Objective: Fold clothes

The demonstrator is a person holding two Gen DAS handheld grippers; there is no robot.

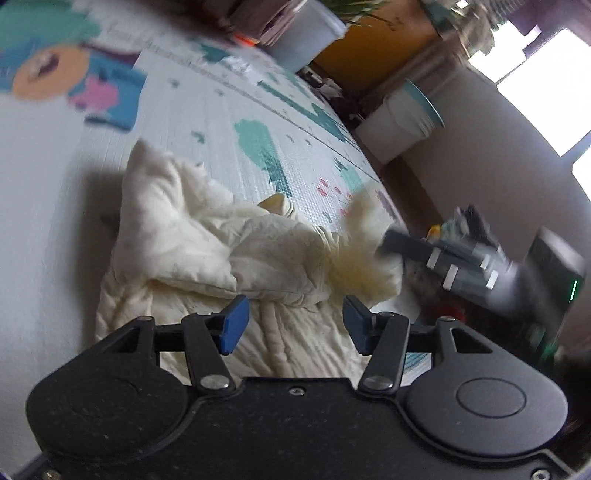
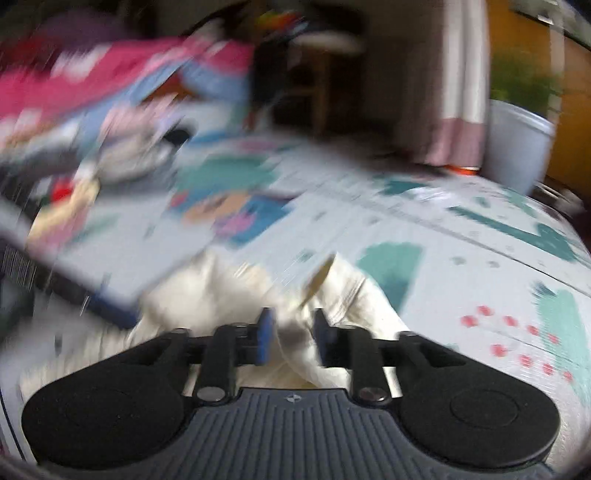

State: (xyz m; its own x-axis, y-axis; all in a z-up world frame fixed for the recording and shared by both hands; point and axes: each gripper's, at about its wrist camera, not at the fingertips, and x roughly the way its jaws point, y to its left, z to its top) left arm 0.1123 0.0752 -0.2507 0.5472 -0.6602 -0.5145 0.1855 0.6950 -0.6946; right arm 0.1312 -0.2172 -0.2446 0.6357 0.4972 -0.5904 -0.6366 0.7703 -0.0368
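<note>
A crumpled cream knit garment lies on a patterned play mat. My left gripper is open and empty, its blue pads just above the garment's near ribbed part. The other gripper shows blurred at the right of the left wrist view, with a blurred fold of the cream fabric at its tips. In the right wrist view my right gripper has its blue pads close together with cream fabric between them. The garment spreads ahead of it. This view is strongly motion-blurred.
A white planter with a green plant stands at the mat's far edge, also in the left wrist view. A white tub sits off the mat's right edge. A blurred pile of pink and blue clothes lies at the left.
</note>
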